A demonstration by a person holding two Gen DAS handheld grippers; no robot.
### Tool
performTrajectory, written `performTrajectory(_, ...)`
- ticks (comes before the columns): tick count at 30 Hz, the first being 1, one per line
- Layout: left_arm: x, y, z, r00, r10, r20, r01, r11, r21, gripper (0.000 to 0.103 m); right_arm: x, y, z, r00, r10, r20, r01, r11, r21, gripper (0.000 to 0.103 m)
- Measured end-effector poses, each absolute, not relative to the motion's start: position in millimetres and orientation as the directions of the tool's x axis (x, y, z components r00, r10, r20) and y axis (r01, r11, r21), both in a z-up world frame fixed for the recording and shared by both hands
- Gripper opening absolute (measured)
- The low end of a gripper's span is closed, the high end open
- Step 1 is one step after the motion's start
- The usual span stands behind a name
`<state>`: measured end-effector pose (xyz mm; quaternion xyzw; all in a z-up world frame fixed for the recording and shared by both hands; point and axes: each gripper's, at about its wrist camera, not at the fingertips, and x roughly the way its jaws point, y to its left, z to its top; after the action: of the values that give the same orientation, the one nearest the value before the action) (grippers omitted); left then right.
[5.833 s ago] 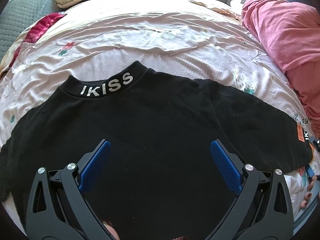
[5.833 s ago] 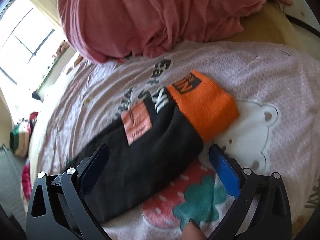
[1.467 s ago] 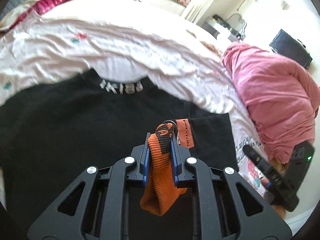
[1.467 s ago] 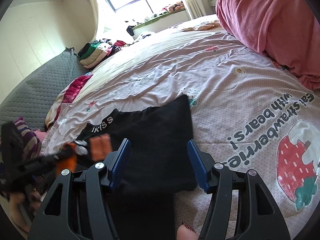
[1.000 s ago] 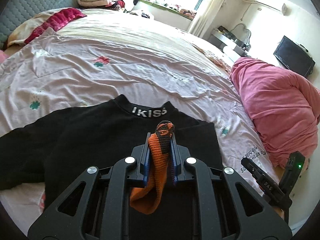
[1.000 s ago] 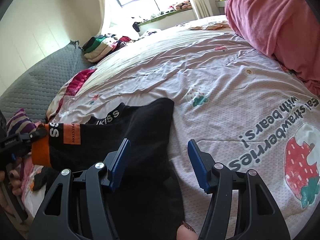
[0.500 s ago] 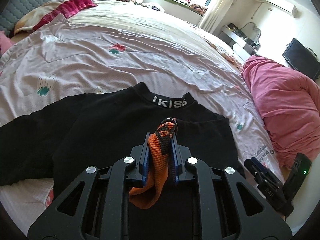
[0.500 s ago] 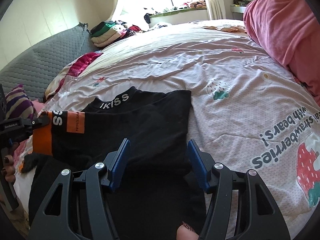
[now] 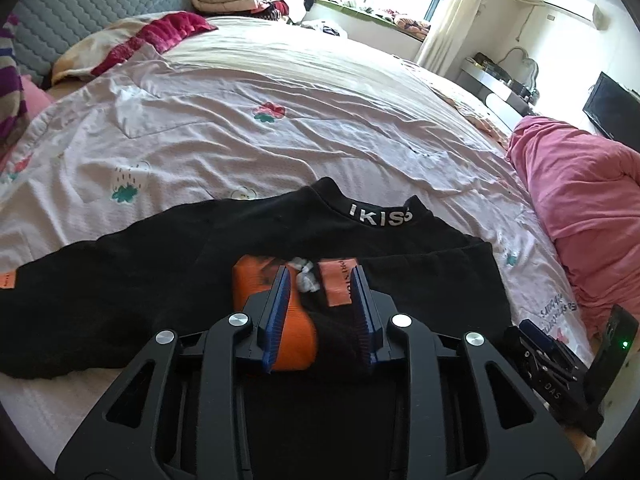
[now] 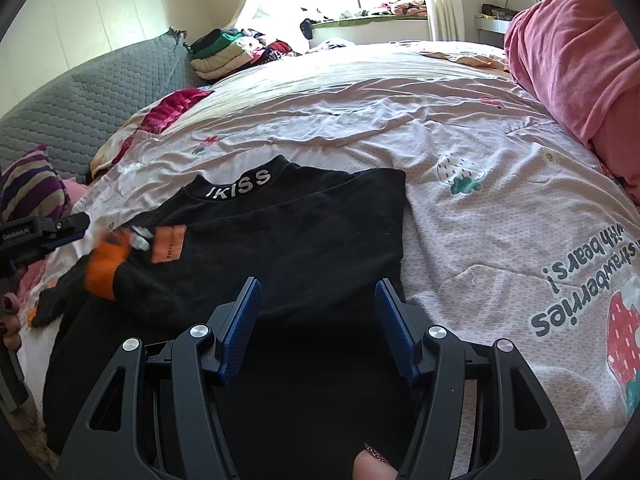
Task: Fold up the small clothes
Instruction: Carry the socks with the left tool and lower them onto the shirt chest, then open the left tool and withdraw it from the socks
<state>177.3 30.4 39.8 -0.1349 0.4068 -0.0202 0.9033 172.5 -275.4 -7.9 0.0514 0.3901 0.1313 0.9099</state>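
Your left gripper [image 9: 320, 304] has its blue pads parted, and the orange cuff [image 9: 260, 284] of the folded-over sleeve lies loose between and just beyond them; the pads stand on either side of the fabric without pinching it. Your right gripper [image 10: 318, 320] is spread wide with nothing between its pads, hovering over the near hem area of the black top [image 10: 288, 232].

The black top lies flat on the pink printed bedspread [image 9: 280, 92], collar toward the far side, with the white lettering on the collar band [image 9: 380, 218] readable in both views. Its right sleeve is folded across the chest, so the orange cuff and the orange patch [image 10: 169, 244] next to it rest on the body of the garment, left of centre in the right wrist view. In that view the cuff looks blurred. The left sleeve [image 9: 60, 276] is spread out to the left on the bedspread, a small orange tag showing at its end.

In the right wrist view your left gripper [image 10: 60, 228] appears at the left edge, just beside the cuff. A heap of pink bedding [image 9: 580, 208] sits to the right of the top, well apart from it. At the far left a pile of folded clothes [image 10: 224, 52] rests against the grey quilted headboard [image 10: 100, 96].
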Motion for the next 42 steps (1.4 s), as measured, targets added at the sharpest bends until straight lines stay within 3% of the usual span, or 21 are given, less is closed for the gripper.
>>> performTrajectory(2, 177, 29, 38, 0.668, -0.142, -0.730, -0.070, 0.965, -0.252, 0.029, 173, -272, -9, 0.660, 0.274, -0.699, -0.204, 0.962, 0.184, 0.058)
performTrajectory(14, 191, 9, -36, 0.493, -0.108, -0.863, -0.031, 0.989, -0.142, 0.031, 185, -260, -20, 0.623, 0.237, -0.745, -0.213, 0.968, 0.130, 0.058)
performTrajectory(17, 185, 11, -40, 0.511, -0.111, -0.852, -0.020, 0.990, -0.141, 0.031, 191, -264, -35, 0.568, 0.222, -0.793, -0.185, 0.973, 0.139, 0.058)
performTrajectory(25, 179, 16, -37, 0.524, -0.135, -0.841, -0.038, 0.983, -0.182, 0.031, 187, -260, -37, 0.570, 0.203, -0.796, -0.185, 0.976, 0.116, 0.058)
performTrajectory(29, 173, 17, -31, 0.533, -0.139, -0.834, -0.044, 0.980, -0.192, 0.032, 182, -259, -29, 0.578, 0.248, -0.777, -0.204, 0.966, 0.157, 0.072)
performTrajectory(36, 166, 17, -22, 0.547, -0.140, -0.825, -0.046, 0.979, -0.197, 0.036, 174, -249, -20, 0.594, 0.276, -0.755, -0.243, 0.957, 0.159, 0.080)
performTrajectory(42, 160, 20, -16, 0.559, -0.144, -0.816, -0.045, 0.978, -0.204, 0.048, 168, -242, -12, 0.620, 0.283, -0.732, -0.262, 0.954, 0.147, 0.089)
